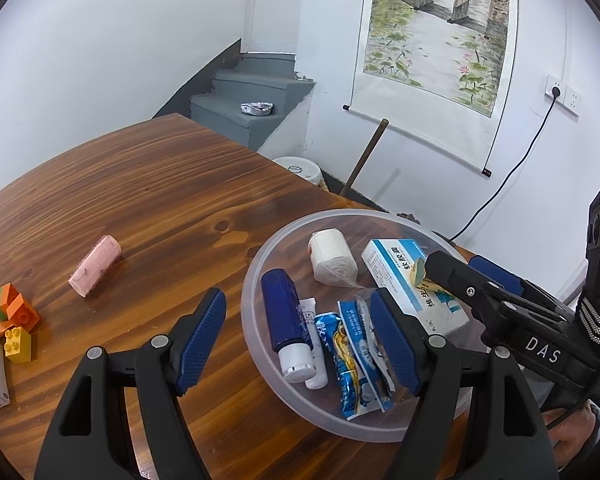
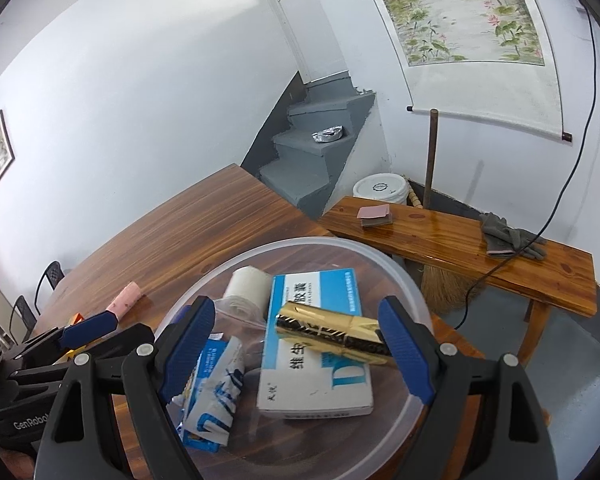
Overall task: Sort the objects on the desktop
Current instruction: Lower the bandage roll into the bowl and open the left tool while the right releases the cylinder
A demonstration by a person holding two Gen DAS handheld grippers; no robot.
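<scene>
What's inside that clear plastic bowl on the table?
The bowl holds a blue bottle, a white gauze roll, blue sachets, a medicine box and a gold tube lying on it. A small white tube is mostly hidden beneath the bottle.

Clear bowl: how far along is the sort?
Done: the clear bowl holds the blue bottle, gauze roll, medicine box, sachets, gold tube. In hand: nothing; both jaws open. Left: pink roll, toy bricks on the table.

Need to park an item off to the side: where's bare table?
Free: the wood beyond the pink roll, and between that roll and the bowl. Crowded: inside the bowl, and the bricks at the left edge.
</scene>
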